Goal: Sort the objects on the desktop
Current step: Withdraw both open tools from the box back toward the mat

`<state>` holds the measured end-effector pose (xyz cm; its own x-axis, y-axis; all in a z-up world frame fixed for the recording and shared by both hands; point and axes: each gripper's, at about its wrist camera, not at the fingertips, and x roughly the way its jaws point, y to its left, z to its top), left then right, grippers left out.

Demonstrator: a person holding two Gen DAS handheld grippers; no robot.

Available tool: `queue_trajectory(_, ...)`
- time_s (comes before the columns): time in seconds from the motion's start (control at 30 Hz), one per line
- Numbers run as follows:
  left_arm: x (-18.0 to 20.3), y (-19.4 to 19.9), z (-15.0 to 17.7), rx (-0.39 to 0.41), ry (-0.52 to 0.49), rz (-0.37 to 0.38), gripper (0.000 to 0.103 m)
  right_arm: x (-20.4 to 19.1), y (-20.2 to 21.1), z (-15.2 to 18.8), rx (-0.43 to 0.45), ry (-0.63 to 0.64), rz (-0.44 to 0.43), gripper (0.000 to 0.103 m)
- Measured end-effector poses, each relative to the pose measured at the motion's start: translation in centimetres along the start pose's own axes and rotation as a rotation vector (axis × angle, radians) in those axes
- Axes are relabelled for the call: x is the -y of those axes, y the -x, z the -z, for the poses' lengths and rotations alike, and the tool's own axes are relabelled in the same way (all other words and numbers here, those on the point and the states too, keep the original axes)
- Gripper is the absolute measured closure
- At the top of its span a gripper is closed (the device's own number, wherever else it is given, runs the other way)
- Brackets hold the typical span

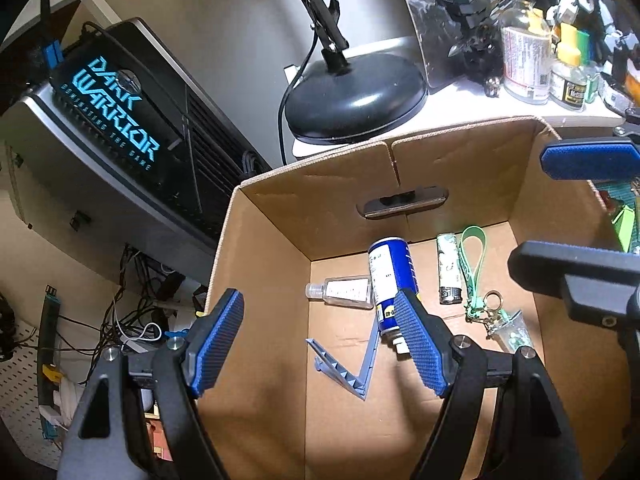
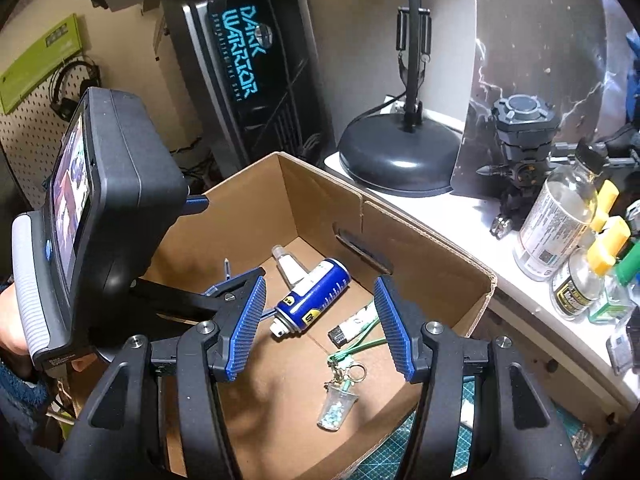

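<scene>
Both your grippers, left (image 1: 320,344) and right (image 2: 320,328), hang spread and empty above the cardboard box (image 1: 268,264). On its floor lie the blue spray can (image 1: 390,280), a small clear bottle (image 1: 344,292), a lighter (image 1: 448,268) and a green keychain (image 1: 480,288).

"DARK WARRIOR" glowed in blue on the black computer case (image 1: 120,120) beyond the claws, smaller line beneath unreadable.
</scene>
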<state>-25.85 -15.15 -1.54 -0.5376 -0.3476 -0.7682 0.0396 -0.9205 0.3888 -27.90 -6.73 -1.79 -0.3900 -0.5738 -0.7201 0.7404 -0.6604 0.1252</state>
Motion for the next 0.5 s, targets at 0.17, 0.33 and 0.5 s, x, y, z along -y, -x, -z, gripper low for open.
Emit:
queue_trajectory(0.17,-0.1,1.3,0.2,0.017,0.005,-0.003,0.025,-0.5,1.1,0.1,0.014,0.006,-0.002,0.049)
queue_trajectory(0.33,-0.1,2.7,0.5,0.034,0.005,-0.006,0.025,-1.1,2.3,0.4,0.024,0.012,0.002,0.049)
queue_trajectory(0.5,-0.1,3.7,1.0,0.04,0.008,-0.009,0.025,-1.8,3.3,0.7,0.028,0.023,0.004,0.049)
